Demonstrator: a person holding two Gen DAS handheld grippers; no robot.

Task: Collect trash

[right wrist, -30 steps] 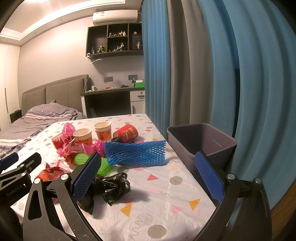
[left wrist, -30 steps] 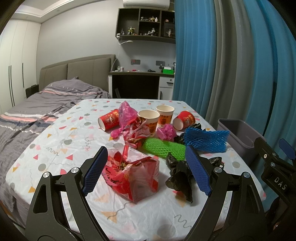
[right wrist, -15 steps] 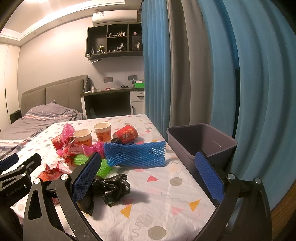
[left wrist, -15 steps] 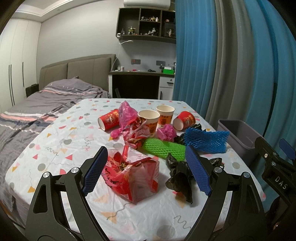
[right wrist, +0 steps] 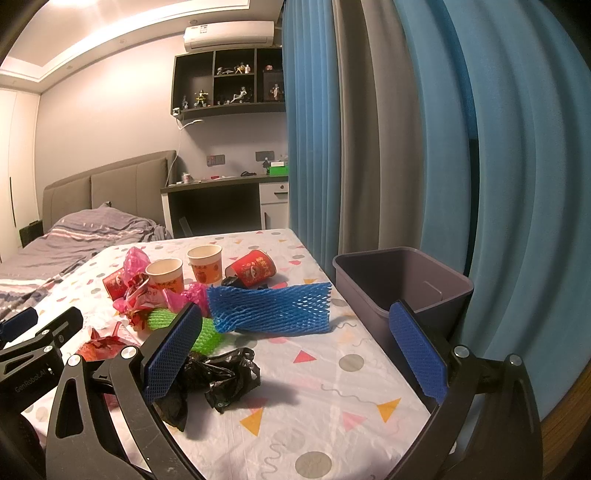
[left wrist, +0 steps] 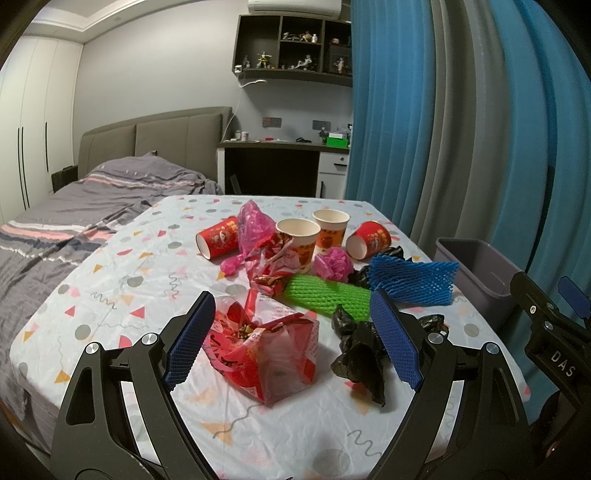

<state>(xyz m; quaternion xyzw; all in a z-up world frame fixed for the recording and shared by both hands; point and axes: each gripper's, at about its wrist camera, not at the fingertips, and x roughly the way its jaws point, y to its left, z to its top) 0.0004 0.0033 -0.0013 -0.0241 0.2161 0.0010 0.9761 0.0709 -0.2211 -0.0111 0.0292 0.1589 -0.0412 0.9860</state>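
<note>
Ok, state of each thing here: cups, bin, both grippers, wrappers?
left gripper: open, holding nothing
right gripper: open, holding nothing
two paper cups: upright
two red cups: tipped on their sides
grey bin: looks empty
red wrapper: crumpled
black bag: crumpled on table

I see home bedroom: bed point(left wrist: 110, 192) with padded headboard point(left wrist: 155, 138), wardrobe doors point(left wrist: 33, 122), desk point(left wrist: 280, 166), figurine shelf point(left wrist: 291, 48), blue curtains point(left wrist: 461, 129), wall air conditioner point(right wrist: 229, 35).

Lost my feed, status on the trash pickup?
Left gripper and right gripper open, empty. Trash on table, red wrapper nearest left. Bin empty at table edge. Nothing blocking.
</note>
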